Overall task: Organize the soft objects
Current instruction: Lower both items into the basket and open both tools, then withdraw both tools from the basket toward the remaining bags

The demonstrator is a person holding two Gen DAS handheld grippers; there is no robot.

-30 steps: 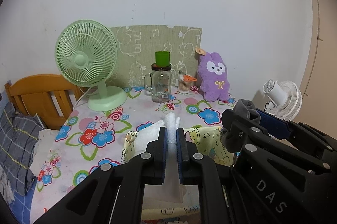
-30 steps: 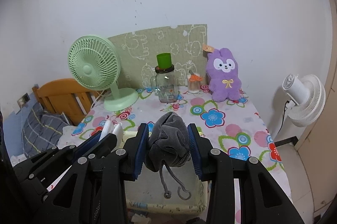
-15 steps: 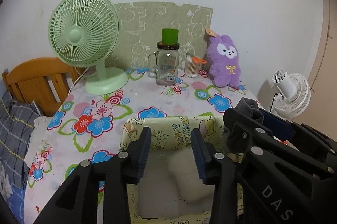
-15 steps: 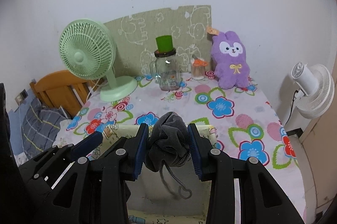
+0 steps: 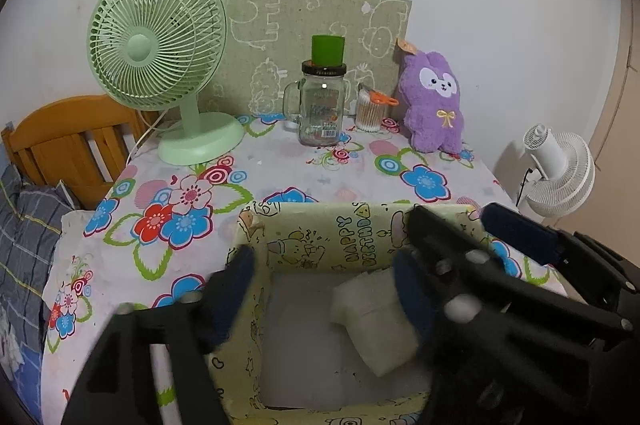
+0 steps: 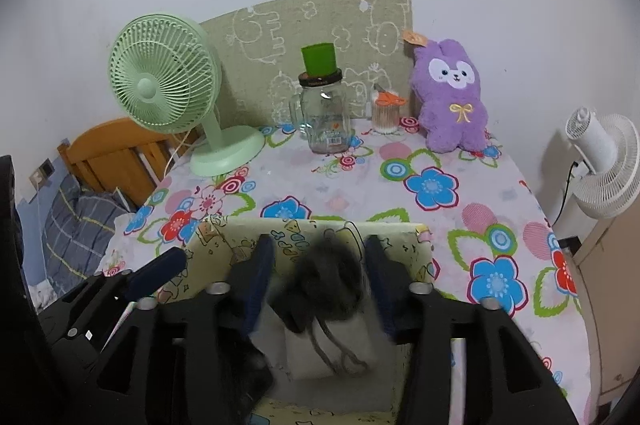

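Grey pouch [image 6: 326, 275] sits blurred between the parted right tongs [image 6: 318, 275], its cord dangling over the white cloth [image 5: 376, 317] directly below in the yellow box [image 5: 320, 237]; left tongs [image 5: 322, 289] gape empty alongside on the worktop [image 6: 460, 225].

The open top of the yellow box [image 5: 352, 237] is being crowded by both grippers. Its floor is being partly taken up by a white cloth [image 5: 376, 317] on the right; the left part is being left bare. Beyond it, flowered tablecloth [image 5: 288, 165] is lying free up to the glass jar [image 5: 320, 113] and green fan [image 5: 160, 53].
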